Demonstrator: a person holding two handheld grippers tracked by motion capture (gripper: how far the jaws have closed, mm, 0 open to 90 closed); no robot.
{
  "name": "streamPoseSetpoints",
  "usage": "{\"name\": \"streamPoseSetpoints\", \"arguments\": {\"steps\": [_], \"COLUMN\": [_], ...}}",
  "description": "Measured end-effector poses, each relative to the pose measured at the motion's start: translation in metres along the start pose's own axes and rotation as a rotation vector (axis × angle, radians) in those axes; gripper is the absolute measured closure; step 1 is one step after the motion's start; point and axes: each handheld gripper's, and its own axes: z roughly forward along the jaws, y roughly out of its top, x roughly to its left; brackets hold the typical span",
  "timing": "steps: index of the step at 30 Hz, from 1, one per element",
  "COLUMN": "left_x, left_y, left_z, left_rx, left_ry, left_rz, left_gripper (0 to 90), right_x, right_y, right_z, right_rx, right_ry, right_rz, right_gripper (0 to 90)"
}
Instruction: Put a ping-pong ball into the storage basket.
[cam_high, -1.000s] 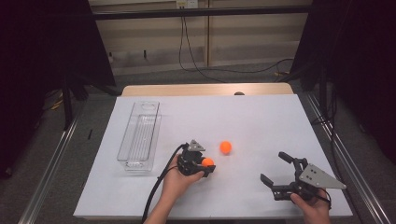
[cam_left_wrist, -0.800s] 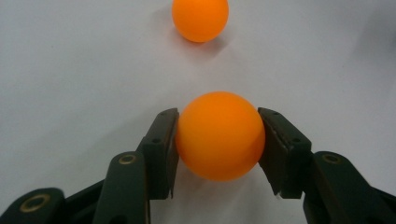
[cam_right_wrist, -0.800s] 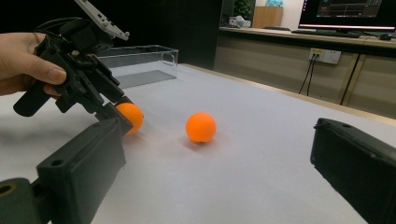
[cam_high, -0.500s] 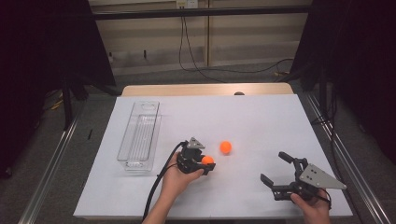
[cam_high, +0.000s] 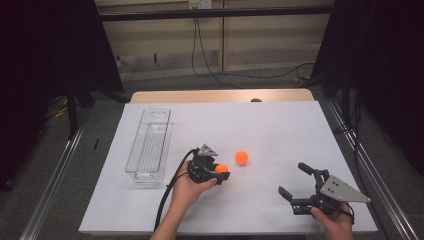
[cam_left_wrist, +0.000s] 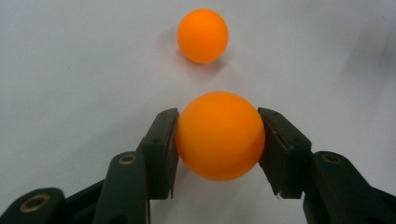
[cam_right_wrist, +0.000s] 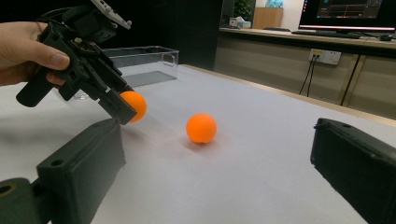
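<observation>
Here the orange ball (cam_left_wrist: 219, 135) sat pinched at its widest between your left gripper's (cam_high: 216, 172) jaws, just off the white table (cam_high: 280, 130). You needed steady pressure toward the clear bin (cam_high: 149, 147); your right gripper (cam_high: 299, 186) gaped empty.

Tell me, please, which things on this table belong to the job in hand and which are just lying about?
In the job:
- held orange ball
- left gripper, shut on it
- second orange ball
- clear bin, probably

Lying about:
- right gripper, open
- cables on the floor
</observation>
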Motion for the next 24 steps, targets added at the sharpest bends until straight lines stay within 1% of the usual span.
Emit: {"name": "streamPoseSetpoints", "arguments": {"steps": [2, 5, 11, 13, 19, 24], "left_x": [0.000, 0.000, 0.001, 0.001, 0.003, 0.004], "left_y": [0.001, 0.003, 0.006, 0.007, 0.009, 0.010], "left_z": [-0.001, -0.002, -0.003, -0.004, -0.004, -0.005], "left_rx": [-0.006, 0.000, -0.005, -0.002, -0.007, -0.006], "left_ry": [0.001, 0.004, 0.001, 0.001, 0.005, 0.004], "left_rz": [-0.001, 0.005, 0.001, 0.005, -0.004, 0.002], "left_gripper": [51.0, 50.9, 50.9, 50.9, 50.9, 51.0], "right_x": [0.000, 0.000, 0.000, 0.000, 0.000, 0.000], "right_y": [0.000, 0.000, 0.000, 0.000, 0.000, 0.000], "right_z": [0.000, 0.000, 0.000, 0.000, 0.000, 0.000], "right_rx": [-0.001, -0.001, -0.001, -0.001, 0.000, -0.001], "right_ry": [0.001, 0.001, 0.000, 0.000, 0.003, 0.001], "right_rz": [0.000, 0.001, 0.000, 0.001, 0.001, 0.000], "right_gripper": [2.3, 2.2, 2.2, 2.3, 2.3, 2.2]}}
